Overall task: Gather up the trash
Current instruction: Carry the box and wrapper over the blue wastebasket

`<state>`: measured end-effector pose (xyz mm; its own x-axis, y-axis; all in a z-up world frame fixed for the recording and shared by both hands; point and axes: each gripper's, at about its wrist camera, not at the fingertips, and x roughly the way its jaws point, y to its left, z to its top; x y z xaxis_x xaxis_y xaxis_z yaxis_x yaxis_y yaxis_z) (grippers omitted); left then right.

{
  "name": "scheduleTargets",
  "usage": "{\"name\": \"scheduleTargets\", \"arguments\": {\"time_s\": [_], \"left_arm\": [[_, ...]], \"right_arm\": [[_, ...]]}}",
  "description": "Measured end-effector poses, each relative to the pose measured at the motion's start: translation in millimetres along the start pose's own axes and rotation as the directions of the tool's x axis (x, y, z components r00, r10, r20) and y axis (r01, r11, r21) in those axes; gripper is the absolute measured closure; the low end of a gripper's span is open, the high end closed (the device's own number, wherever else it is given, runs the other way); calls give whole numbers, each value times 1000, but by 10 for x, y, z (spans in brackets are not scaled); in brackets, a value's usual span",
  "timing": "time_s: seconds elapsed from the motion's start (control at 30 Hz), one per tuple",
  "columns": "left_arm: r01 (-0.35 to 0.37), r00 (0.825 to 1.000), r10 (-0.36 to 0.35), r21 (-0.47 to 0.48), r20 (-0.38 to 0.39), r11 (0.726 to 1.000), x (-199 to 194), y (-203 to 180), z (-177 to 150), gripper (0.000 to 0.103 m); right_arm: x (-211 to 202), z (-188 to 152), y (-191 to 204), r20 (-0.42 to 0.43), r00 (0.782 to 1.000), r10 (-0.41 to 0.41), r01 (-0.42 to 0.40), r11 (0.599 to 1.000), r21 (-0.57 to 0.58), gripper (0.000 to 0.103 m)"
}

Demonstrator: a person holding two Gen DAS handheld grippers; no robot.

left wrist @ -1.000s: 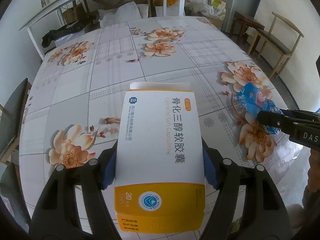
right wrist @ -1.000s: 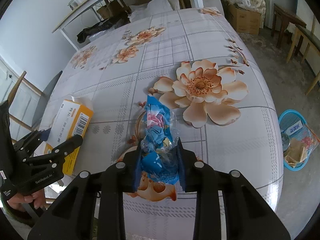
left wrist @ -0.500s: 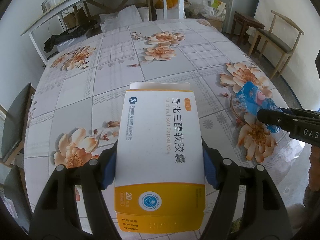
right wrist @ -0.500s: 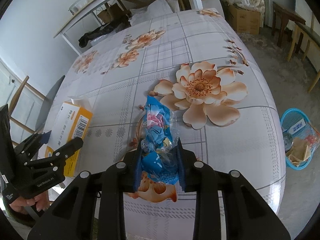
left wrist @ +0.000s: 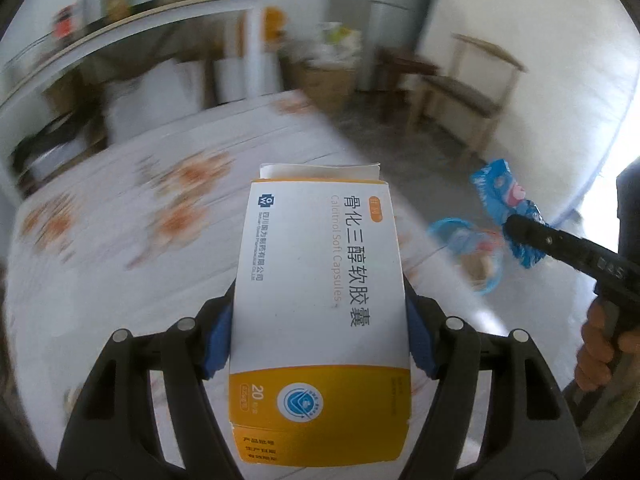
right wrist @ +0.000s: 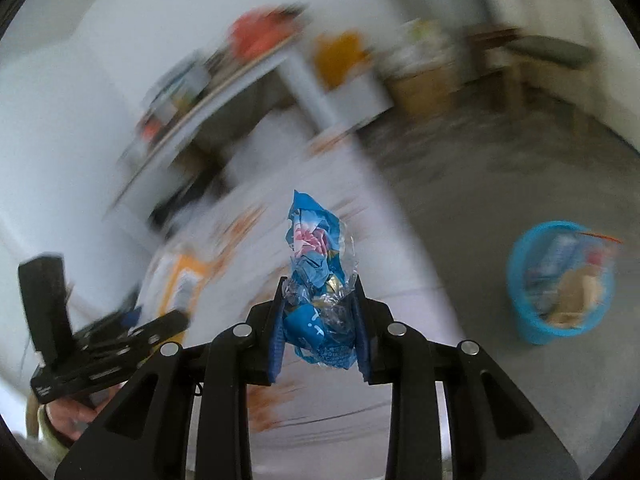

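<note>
My left gripper (left wrist: pixel 318 344) is shut on a white and orange medicine box (left wrist: pixel 320 300), held lengthwise above the flowered table (left wrist: pixel 120 240). My right gripper (right wrist: pixel 318 320) is shut on a crumpled blue snack wrapper (right wrist: pixel 318 264) that sticks up past the pads. In the left wrist view the same wrapper (left wrist: pixel 504 208) hangs from the right gripper's finger at the right. A blue wastebasket (right wrist: pixel 560 280) with paper trash inside stands on the floor to the right of the table; it also shows as the blurred blue basket (left wrist: pixel 464 252) beyond the box.
A wooden chair (left wrist: pixel 468 92) stands by the far wall. A shelf (left wrist: pixel 120 24) with clutter and cardboard boxes (left wrist: pixel 324 80) lie behind the table. A person's hand (left wrist: pixel 600 344) holds the right gripper's handle. Grey floor surrounds the basket.
Both grippers have lifted off the table with box and wrapper and swung toward the right edge. The wastebasket has come closer into view. The background is now blurred.
</note>
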<state>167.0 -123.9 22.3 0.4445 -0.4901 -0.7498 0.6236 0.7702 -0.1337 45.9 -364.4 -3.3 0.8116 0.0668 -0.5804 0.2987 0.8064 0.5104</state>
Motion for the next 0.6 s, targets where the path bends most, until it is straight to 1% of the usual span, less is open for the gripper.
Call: {"name": "scheduleTargets", "arguments": {"time_s": [0.03, 0.07, 0.1, 0.17, 0.2, 0.27, 0.3, 0.37, 0.4, 0.47, 0.5, 0.53, 0.6], "left_arm": [[55, 998, -54, 12, -13, 998, 84, -137, 121, 36], [90, 996, -90, 19, -26, 996, 151, -241, 201, 36], [134, 990, -132, 38, -50, 990, 266, -402, 318, 36], [197, 977, -189, 77, -98, 977, 515, -744, 523, 36], [228, 968, -216, 94, -124, 969, 648, -921, 599, 36], [271, 951, -249, 109, -184, 956, 886, -1191, 705, 36], [296, 938, -264, 121, -224, 948, 1062, -1373, 767, 36], [330, 912, -274, 148, -305, 932, 1427, -1730, 846, 36], [339, 902, -274, 156, -333, 928, 1567, -1865, 865, 36], [342, 884, -252, 178, -395, 923, 1918, -2156, 891, 36], [345, 878, -250, 181, -407, 921, 2039, -2246, 910, 36], [337, 879, -237, 188, -414, 923, 2203, -2358, 940, 35], [306, 895, -205, 211, -395, 928, 2455, -2542, 1016, 30]], "right_arm": [[-98, 43, -196, 29, 999, -34, 32, 998, 52, 75], [-188, 72, -418, 50, 996, -69, 63, 992, 114, 75], [-299, 78, -733, 64, 991, -120, 105, 974, 203, 75], [-405, 29, -1142, 56, 981, -187, 161, 937, 311, 75], [-451, -40, -1401, 40, 973, -226, 195, 907, 374, 75], [-469, -163, -1733, 6, 965, -263, 232, 861, 453, 75], [-464, -208, -1856, -6, 963, -269, 239, 846, 477, 75], [-431, -359, -2122, -38, 958, -284, 260, 803, 536, 75], [-404, -412, -2230, -52, 957, -284, 264, 788, 556, 75], [-336, -479, -2361, -71, 957, -280, 268, 766, 584, 75], [-301, -489, -2420, -77, 958, -275, 266, 761, 592, 75], [-264, -491, -2456, -81, 958, -277, 270, 759, 593, 75], [-197, -489, -2539, -89, 957, -275, 272, 757, 594, 75]]}}
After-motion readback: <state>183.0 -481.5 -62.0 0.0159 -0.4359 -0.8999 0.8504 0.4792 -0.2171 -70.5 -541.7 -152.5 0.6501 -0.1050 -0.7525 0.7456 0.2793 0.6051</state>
